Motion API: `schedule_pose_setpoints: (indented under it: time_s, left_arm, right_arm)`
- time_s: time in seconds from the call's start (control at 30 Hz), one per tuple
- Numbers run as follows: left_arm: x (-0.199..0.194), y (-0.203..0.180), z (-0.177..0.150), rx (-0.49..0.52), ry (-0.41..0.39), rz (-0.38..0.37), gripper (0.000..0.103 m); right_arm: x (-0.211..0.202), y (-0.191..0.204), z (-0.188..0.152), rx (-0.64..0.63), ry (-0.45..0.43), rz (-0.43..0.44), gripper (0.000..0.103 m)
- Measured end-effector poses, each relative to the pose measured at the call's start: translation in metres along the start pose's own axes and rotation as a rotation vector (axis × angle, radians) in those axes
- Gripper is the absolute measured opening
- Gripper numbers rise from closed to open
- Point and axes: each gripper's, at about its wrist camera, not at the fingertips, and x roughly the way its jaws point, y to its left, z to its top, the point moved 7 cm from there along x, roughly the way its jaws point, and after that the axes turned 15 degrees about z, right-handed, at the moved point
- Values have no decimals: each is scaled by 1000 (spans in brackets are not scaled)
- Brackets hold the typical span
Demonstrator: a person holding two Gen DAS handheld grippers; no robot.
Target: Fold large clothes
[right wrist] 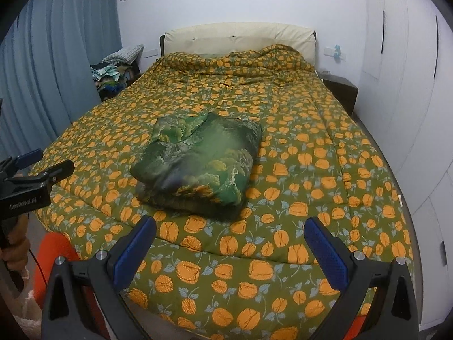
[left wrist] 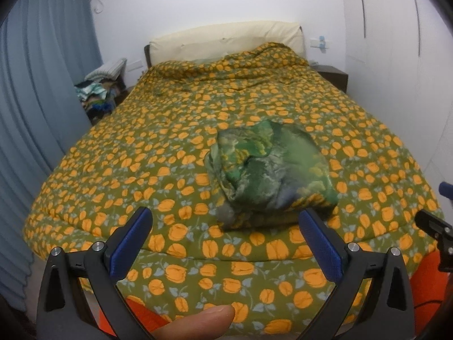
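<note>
The left gripper (left wrist: 225,228) hangs above the near edge of the bed, jaws spread wide and holding nothing; a fingertip (left wrist: 195,321) shows at the bottom of its view. The right gripper (right wrist: 232,236) hangs beside it, to the right, jaws likewise wide apart and empty. Under both lies the quilt (right wrist: 311,170), olive with orange flowers, covering the bed. On it, just past the grippers and near the foot, sits the garment (right wrist: 198,161), green and patterned, folded into a thick squarish bundle, apart from both grippers. Farther on the quilt bunches up against the cream headboard (right wrist: 240,35). At far left are blue curtains (left wrist: 42,85) and a pile of clothes (left wrist: 99,90); at far right, a dark nightstand (right wrist: 341,89) and white wardrobe doors (right wrist: 410,70).
</note>
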Motion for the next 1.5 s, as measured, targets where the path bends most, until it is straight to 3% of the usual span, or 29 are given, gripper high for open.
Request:
schedule_pose_setpoints:
  time_s: [0.2,0.4,0.63,1.5]
  left_arm:
    - [-14,-5,-4,-2,0,2,103]
    - [-2,-15,-21,-14,76,-29,103]
    - [2,-21,-25,-6,103,-29,103]
    - [2,-23,-25,31,103,22,103]
  right_arm:
    - [-12,11,7,6,-2,-15,103]
    - [-12,21,0,-3,-2,-60,103]
    - [-6,14,-9,-4,24,-100,103]
    - [-8,5,-13,-8,35,-144,103]
